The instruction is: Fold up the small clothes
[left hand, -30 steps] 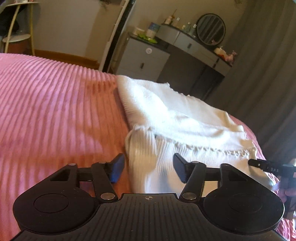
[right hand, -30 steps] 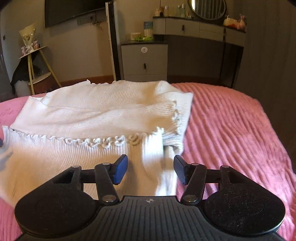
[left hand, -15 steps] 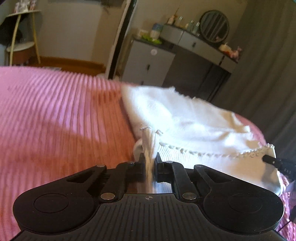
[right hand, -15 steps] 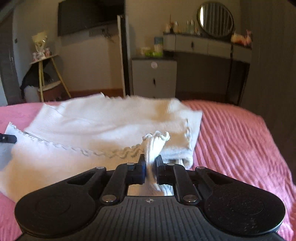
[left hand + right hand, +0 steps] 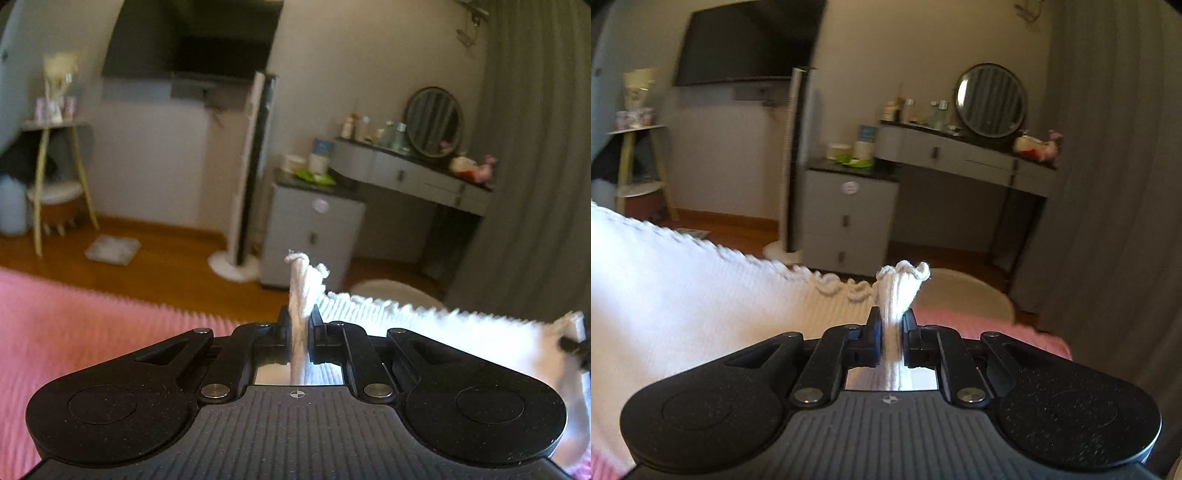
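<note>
A white ribbed knit top with a scalloped hem (image 5: pixel 424 325) is lifted off the pink bedspread (image 5: pixel 92 332). My left gripper (image 5: pixel 299 325) is shut on the hem's left corner, which bunches up between the pads. My right gripper (image 5: pixel 891 325) is shut on the hem's right corner (image 5: pixel 903 284). The white top (image 5: pixel 683 295) stretches away to the left in the right wrist view. The right gripper's tip shows at the right edge of the left wrist view (image 5: pixel 576 345). The rest of the garment is hidden below both grippers.
Beyond the bed's end are a wooden floor, a grey drawer unit (image 5: pixel 310 236), a grey vanity with a round mirror (image 5: pixel 990 99), a tall tower fan (image 5: pixel 251 166), a small side shelf (image 5: pixel 55 162) and grey curtains (image 5: pixel 1108 184) at right.
Both grippers closed on the hem corners, then rose, lifting the top's hem off the bed. The views now look over the bed's end into the room.
</note>
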Tool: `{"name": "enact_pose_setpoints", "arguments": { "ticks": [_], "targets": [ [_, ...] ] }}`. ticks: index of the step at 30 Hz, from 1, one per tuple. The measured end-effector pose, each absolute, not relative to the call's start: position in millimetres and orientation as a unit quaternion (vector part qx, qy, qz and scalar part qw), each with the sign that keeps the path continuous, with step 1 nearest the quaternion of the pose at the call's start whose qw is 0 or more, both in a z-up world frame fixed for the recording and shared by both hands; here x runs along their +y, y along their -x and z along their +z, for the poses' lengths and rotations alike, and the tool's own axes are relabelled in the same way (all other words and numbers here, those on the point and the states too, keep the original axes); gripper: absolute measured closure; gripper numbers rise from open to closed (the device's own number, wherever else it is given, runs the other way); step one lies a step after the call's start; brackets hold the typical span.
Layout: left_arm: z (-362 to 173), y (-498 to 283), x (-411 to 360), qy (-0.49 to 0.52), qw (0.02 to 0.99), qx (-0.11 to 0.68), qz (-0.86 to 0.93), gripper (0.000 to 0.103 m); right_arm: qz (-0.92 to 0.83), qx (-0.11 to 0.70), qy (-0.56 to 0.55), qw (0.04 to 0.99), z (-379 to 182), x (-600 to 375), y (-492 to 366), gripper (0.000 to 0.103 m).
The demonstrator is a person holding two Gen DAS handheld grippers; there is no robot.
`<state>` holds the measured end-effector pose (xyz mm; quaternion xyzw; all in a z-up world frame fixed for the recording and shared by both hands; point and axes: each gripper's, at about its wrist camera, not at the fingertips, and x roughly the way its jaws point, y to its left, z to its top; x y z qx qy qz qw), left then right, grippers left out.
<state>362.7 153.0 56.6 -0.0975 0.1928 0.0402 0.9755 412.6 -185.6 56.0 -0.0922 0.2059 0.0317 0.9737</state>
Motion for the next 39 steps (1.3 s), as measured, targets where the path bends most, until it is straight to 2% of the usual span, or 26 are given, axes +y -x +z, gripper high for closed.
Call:
{"name": "enact_pose_setpoints", "arguments": {
  "ticks": [4,8,10,11,15,17,21,24,28,29,34,35,39],
  "targets": [
    [39.9,-402.8,143.3,0.082,0.976,0.192,0.062,0.092,-0.002,0.224,0.129,0.966,33.9,-165.6,-471.7,0.093],
    [2.7,-426.3,134.9,0.058,0.969,0.224,0.087,0.09,-0.015,0.237,0.148,0.96,1.6,-152.9,-502.1,0.093],
    [-14.1,-431.3,133.6,0.04,0.963,0.246,0.105,0.076,-0.049,0.237,0.151,0.958,-9.8,-151.3,-506.5,0.087],
    [-19.2,-428.5,136.7,0.047,0.959,0.254,0.115,0.073,-0.077,0.237,0.144,0.958,-9.6,-152.6,-501.6,0.087],
    [-18.8,-386.2,156.9,0.116,0.958,0.241,0.102,0.048,-0.095,0.191,0.028,0.976,8.5,-177.3,-427.2,0.078],
    [-19.2,-360.6,161.0,0.141,0.957,0.241,0.082,0.044,-0.075,0.197,-0.026,0.977,3.2,-183.2,-380.0,0.076],
    [-27.9,-326.9,152.6,0.156,0.948,0.273,0.05,0.042,-0.074,0.248,-0.106,0.96,-27.3,-182.6,-329.1,0.075],
    [-36.2,-312.0,141.8,0.145,0.94,0.307,0.035,0.042,-0.092,0.272,-0.084,0.954,-44.0,-179.1,-322.8,0.075],
    [-41.0,-307.0,135.1,0.155,0.931,0.327,0.036,0.045,-0.099,0.258,-0.1,0.956,-27.8,-185.4,-317.5,0.072],
    [-41.4,-308.3,133.8,0.158,0.929,0.332,0.038,0.045,-0.093,0.26,-0.109,0.955,-31.7,-187.7,-318.0,0.067],
    [-38.3,-316.0,124.7,0.132,0.927,0.348,0.045,0.052,-0.067,0.249,-0.093,0.962,-57.8,-191.1,-311.0,0.067],
    [-39.1,-317.5,124.1,0.127,0.927,0.35,0.045,0.053,-0.059,0.249,-0.098,0.962,-55.8,-194.7,-314.7,0.068],
    [-42.2,-319.5,119.3,0.12,0.925,0.357,0.053,0.058,-0.032,0.246,-0.173,0.953,-58.0,-212.5,-320.7,0.085]
  ]
}}
